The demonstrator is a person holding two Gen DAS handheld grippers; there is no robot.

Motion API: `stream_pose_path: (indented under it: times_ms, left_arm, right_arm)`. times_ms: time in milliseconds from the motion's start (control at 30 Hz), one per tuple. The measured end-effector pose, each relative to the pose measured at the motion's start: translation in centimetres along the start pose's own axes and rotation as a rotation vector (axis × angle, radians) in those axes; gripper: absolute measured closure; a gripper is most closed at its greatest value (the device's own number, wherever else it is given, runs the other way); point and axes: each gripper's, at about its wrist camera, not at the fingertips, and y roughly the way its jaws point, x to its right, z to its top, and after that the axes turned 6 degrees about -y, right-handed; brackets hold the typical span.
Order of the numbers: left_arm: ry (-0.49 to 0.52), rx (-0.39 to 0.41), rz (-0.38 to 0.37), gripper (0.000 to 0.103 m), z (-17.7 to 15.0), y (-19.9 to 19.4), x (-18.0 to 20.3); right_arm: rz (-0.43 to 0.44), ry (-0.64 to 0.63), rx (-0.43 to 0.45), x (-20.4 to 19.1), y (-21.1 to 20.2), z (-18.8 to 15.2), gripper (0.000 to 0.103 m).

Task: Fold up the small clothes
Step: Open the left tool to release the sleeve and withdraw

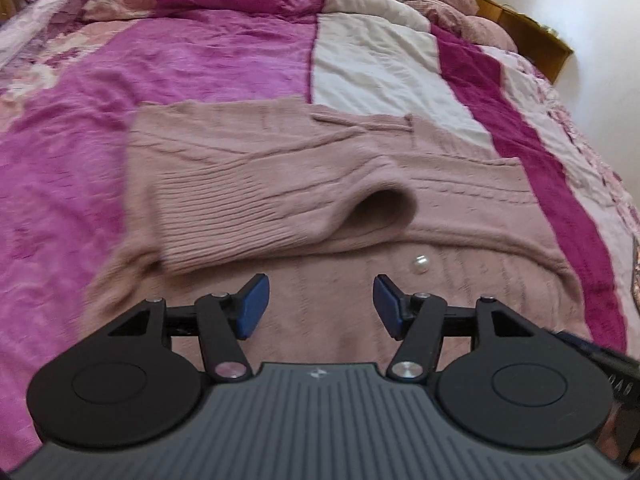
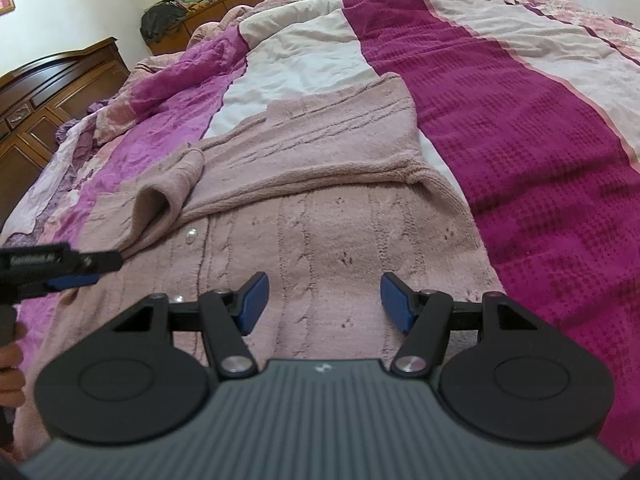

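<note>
Our pink cardigan (image 1: 320,184) lies flat across the middle of the frame on the bed (image 1: 200,60), one sleeve (image 1: 260,216) folded over its buttoned front, likely to narrow it. Low in each view, our left hand-held gripper (image 1: 320,306) and right hand-held gripper (image 2: 322,304) hover half open, holding nothing.

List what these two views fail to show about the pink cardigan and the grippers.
- Cardigan hem, left wrist view: hidden behind the open left gripper.
- Its lower part, right wrist view: hidden behind the open right gripper.
- Pearl button, left wrist view: blurred, details unclear.
- Cuff inside: shadowed.
</note>
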Motion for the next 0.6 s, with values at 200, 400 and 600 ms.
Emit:
stream_pose_path:
  times_ms: [200,400,600]
  left_arm:
    - [0.001,0.027,0.097,0.038,-0.5,-2.2,-2.4]
    - [0.001,0.050,0.162,0.038,-0.4,-3.4,-3.9]
    - [-0.037,0.055,0.194,0.038,-0.5,-4.0,-5.4]
  right_arm:
    - [0.021,-0.049,0.014,-1.6,-0.3,0.7,0.039]
    - [0.059,-0.111,0.035,-3.9,-0.3,2.0,0.039]
    - [0.096,-0.190,0.048,-6.7,0.0,3.0,0.039]
